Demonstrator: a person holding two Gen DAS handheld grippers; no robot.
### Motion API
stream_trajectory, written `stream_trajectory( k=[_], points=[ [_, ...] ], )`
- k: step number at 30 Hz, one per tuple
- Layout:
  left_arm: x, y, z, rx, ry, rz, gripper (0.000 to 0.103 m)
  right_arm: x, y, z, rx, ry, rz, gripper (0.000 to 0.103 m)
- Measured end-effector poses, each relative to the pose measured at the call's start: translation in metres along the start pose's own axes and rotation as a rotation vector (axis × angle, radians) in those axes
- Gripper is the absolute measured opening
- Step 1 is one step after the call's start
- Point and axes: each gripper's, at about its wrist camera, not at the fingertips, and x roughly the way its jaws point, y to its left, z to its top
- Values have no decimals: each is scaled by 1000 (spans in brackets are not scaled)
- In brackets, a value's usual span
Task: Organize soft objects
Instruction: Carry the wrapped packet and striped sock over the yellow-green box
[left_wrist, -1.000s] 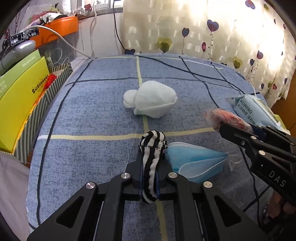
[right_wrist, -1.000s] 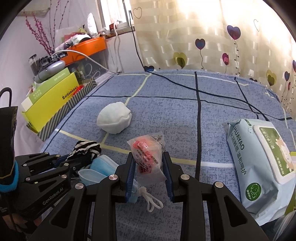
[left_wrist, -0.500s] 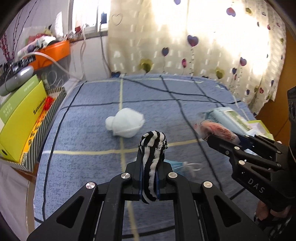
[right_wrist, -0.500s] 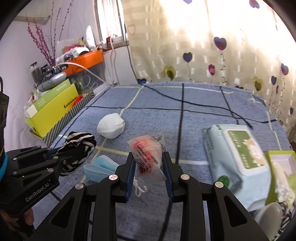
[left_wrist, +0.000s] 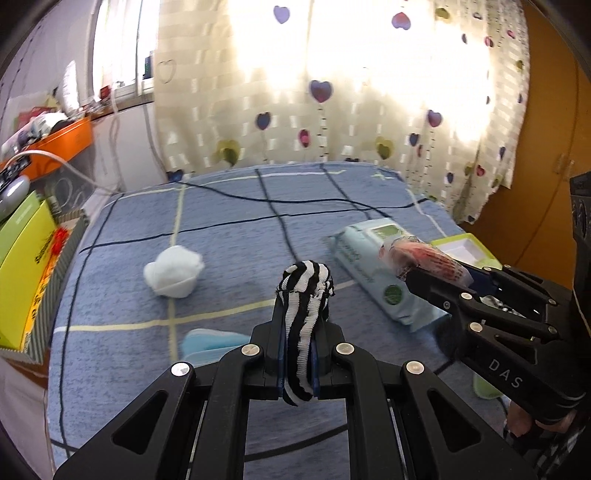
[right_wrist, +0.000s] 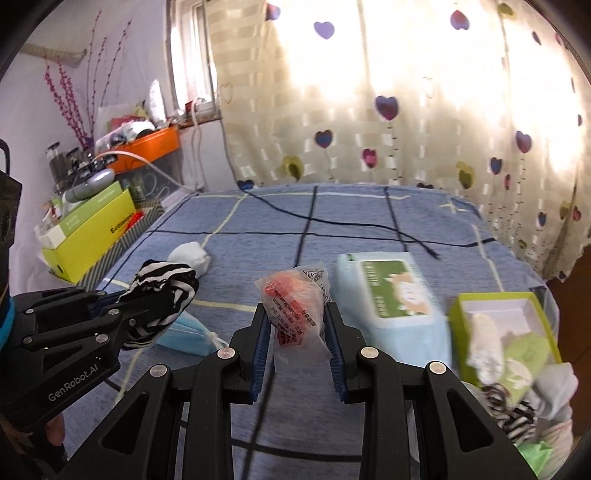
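Observation:
My left gripper (left_wrist: 301, 325) is shut on a black-and-white striped sock (left_wrist: 304, 295) and holds it above the blue bed cover (left_wrist: 240, 236). It also shows in the right wrist view (right_wrist: 162, 291). My right gripper (right_wrist: 295, 321) is shut on a clear plastic packet with red contents (right_wrist: 295, 306), seen from the left (left_wrist: 424, 258). A white balled sock (left_wrist: 173, 271) lies on the bed. A blue face mask (left_wrist: 214, 341) lies below the left gripper. A green box (right_wrist: 506, 328) at right holds white, grey and striped soft items.
A pale blue wet-wipes pack (right_wrist: 391, 295) lies on the bed to the right. Yellow-green boxes (right_wrist: 88, 229) and an orange shelf (right_wrist: 147, 147) stand at the left. A heart-patterned curtain (right_wrist: 369, 92) hangs behind. A dark cord (right_wrist: 351, 225) crosses the bed.
Both grippers have lifted and swung right with their loads. The green box has come into the right wrist view. The white sock and mask look farther away.

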Motion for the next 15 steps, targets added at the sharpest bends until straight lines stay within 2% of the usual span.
stream_trajectory(
  k=[5, 15],
  points=[
    [5, -30, 6, 25, 7, -70, 10, -21, -26, -7, 22, -14, -55, 28],
    [19, -83, 15, 90, 27, -155, 10, -49, -83, -24, 98, -18, -160, 28]
  ],
)
